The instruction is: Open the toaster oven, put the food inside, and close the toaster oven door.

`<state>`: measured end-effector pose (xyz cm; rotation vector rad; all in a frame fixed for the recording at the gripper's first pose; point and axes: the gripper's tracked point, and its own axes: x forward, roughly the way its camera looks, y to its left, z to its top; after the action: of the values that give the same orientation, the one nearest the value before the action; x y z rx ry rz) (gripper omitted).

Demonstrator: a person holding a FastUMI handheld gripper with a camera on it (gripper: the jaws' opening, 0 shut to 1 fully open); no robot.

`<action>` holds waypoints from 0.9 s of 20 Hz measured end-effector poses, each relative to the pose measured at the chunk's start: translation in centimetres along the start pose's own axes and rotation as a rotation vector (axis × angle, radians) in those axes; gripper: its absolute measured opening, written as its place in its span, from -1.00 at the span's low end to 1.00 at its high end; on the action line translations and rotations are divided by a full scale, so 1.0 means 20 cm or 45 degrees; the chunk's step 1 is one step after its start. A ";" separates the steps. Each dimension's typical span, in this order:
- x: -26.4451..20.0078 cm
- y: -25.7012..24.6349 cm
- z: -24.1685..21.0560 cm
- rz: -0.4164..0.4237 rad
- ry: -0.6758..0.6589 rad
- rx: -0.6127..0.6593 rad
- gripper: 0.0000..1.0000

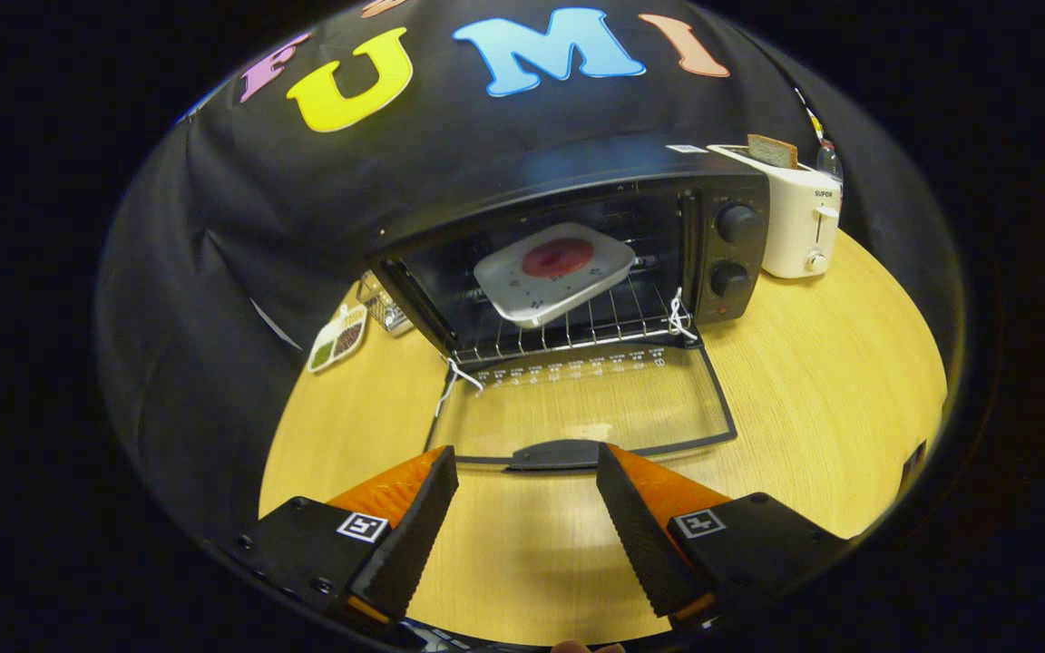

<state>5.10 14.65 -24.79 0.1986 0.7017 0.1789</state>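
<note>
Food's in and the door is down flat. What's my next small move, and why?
Probably ease the open gripper forward around the black door handle just ahead. The white square plate of red food already sits on the rack inside the black toaster oven, so only lifting the glass door shut remains.

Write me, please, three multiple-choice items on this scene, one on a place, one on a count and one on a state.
1. Where is the white plate? A on the oven rack; B on the table; C atop the toaster.
2. How many knobs does the toaster oven show? A one; B two; C four.
3. The oven door is: A shut; B folded down open; C removed.

A: it rests on the wires. B: two black dials stacked. B: the glass lies flat, its handle just ahead of the open gripper.
</note>
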 end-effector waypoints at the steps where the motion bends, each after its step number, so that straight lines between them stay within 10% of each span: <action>1: 0.01 -0.03 -0.04 -0.030 0.040 -0.032 0.96; 12: 0.12 -0.28 -0.23 -0.320 0.256 -0.142 0.97; 18: 0.24 -0.27 -0.23 -0.307 0.257 -0.104 0.97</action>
<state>6.28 11.20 -32.51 0.0162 0.9106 -0.0037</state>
